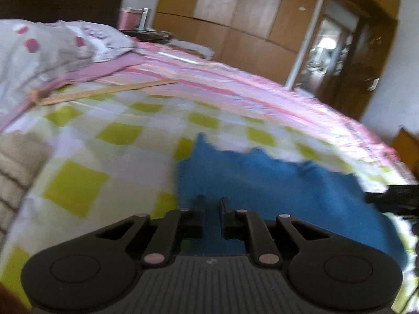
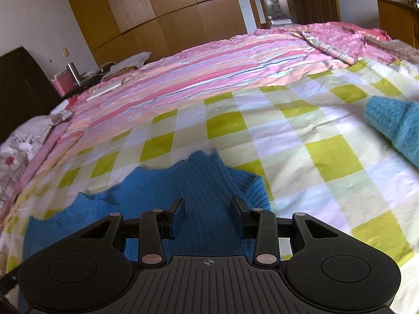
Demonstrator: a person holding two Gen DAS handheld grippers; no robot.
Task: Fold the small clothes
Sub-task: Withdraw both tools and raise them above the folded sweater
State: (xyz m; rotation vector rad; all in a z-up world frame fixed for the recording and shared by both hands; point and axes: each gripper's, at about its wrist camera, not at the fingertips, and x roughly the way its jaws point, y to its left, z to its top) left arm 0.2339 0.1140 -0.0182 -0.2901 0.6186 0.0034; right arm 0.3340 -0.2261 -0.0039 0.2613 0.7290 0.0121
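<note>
Left gripper (image 1: 210,201): jaws narrow, a slim gap between them, nothing pinched, poised over the left part of the blue sweater (image 1: 275,183). Right gripper (image 2: 208,204): jaws wide apart, straddling a raised ridge of the same sweater (image 2: 167,191). Sweater lies spread on the green-checked sheet (image 2: 288,141) of the bed. A second teal knit (image 2: 395,120) sits well apart at right. Beyond: pink striped quilt (image 2: 209,60), then wooden wardrobe (image 2: 157,7).
</note>
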